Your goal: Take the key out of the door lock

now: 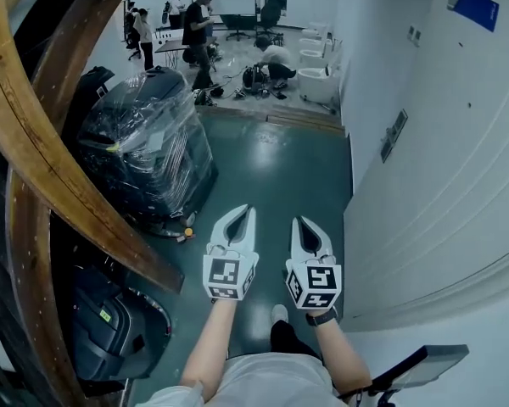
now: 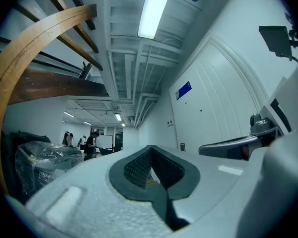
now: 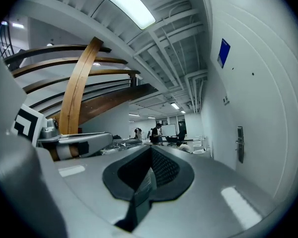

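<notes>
Both forearms reach forward from the bottom of the head view, each hand holding a tool level over the floor [image 1: 280, 168]. On the left gripper [image 1: 242, 220] the jaws are pressed together with nothing between them, and its own view shows the dark pads meeting on empty air. The right gripper [image 1: 304, 231] just beside it is the same, jaws together and empty. To the left stand a curved wooden beam [image 1: 42, 159] and, past it, a bulky machine wrapped in clear plastic [image 1: 144, 151]. Along the right runs a white panelled wall that looks like the door [image 1: 441, 168], and farther down it sits a dark handle plate [image 1: 394, 134], also seen in the right gripper view [image 3: 240, 144]. That plate is probably where the lock is, but it is too small to show a keyhole, and no key can be made out in any view. At the far end several people [image 1: 195, 32] stand or crouch among desks. Judging from this, the task has not begun: neither tool is near the plate, so the approach, the grip on the key and the pull all remain to be done.
</notes>
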`<action>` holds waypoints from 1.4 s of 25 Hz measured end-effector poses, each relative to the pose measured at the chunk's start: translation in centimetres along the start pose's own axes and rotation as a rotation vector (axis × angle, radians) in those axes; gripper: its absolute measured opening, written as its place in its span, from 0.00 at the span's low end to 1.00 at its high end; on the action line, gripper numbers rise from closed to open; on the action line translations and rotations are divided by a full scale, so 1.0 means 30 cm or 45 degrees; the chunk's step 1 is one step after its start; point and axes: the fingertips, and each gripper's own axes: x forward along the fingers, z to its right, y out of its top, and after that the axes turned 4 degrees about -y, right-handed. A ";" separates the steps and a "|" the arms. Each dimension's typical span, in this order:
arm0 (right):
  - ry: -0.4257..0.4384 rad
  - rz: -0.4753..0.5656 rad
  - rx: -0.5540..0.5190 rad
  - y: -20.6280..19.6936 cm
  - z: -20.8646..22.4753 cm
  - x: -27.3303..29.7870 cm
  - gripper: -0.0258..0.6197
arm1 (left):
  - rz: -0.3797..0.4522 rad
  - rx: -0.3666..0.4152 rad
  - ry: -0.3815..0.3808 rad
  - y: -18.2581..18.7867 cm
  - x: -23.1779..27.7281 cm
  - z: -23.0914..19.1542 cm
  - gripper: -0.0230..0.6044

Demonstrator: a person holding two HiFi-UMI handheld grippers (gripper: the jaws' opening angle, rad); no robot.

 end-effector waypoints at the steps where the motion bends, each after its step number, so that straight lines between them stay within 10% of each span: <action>1: 0.015 0.002 0.010 0.004 0.019 0.052 0.03 | -0.001 0.010 0.009 0.002 0.047 -0.020 0.04; 20: 0.193 -0.011 0.066 0.056 0.258 0.762 0.03 | -0.041 0.053 0.119 -0.086 0.684 -0.312 0.04; 35: 0.026 -0.031 0.022 0.078 0.333 1.456 0.03 | -0.006 0.005 -0.056 -0.205 1.258 -0.763 0.04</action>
